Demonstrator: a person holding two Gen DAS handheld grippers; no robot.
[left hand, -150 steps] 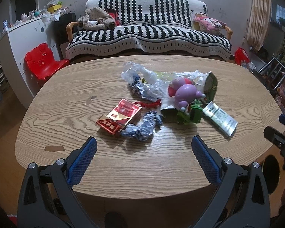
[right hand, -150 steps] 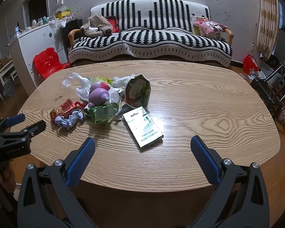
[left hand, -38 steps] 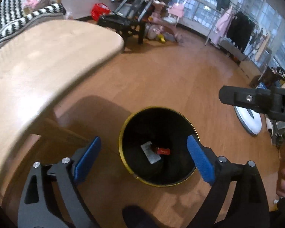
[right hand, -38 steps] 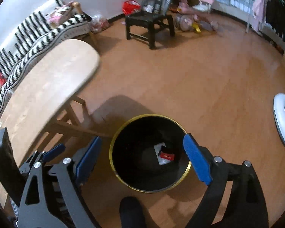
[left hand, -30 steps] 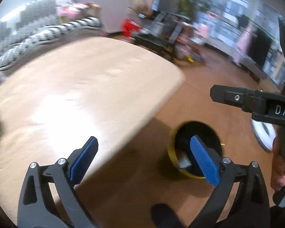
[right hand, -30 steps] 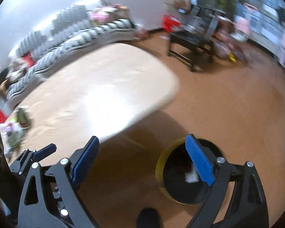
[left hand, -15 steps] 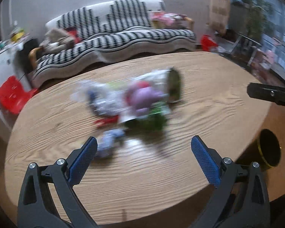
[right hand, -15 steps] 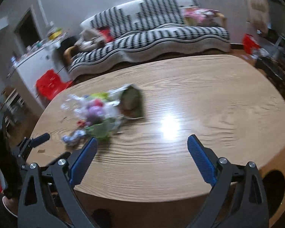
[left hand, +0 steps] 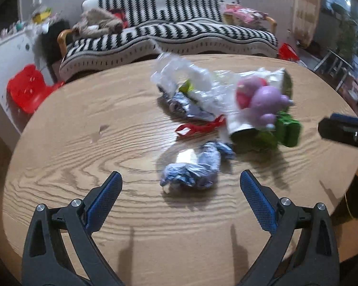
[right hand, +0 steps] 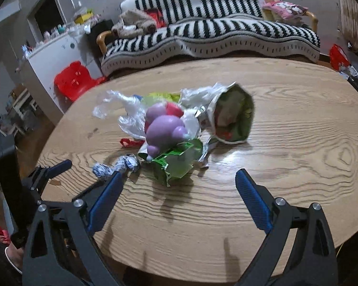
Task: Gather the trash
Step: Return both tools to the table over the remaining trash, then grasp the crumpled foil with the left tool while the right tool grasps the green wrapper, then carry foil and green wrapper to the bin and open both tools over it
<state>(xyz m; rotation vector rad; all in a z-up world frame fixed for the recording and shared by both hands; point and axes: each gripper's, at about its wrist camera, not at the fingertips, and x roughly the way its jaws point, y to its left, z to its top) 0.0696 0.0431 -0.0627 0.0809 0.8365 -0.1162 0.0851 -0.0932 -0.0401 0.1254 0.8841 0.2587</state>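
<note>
Both my claws, left claw (left hand: 180, 191) and right claw (right hand: 177, 189), are spread wide and empty. The crumpled blue wrapper (left hand: 191, 169) sits just ahead of the left on the counter (left hand: 71, 147). It's slick foil, so I reckon it could squirt out sideways on the pinch.

Both grippers are held level side by side over the near edge of the surface (left hand: 59, 143), the left gripper (left hand: 180, 186) and the right gripper (right hand: 179, 182) each with blue-padded fingers spread wide apart and nothing between them.
</note>
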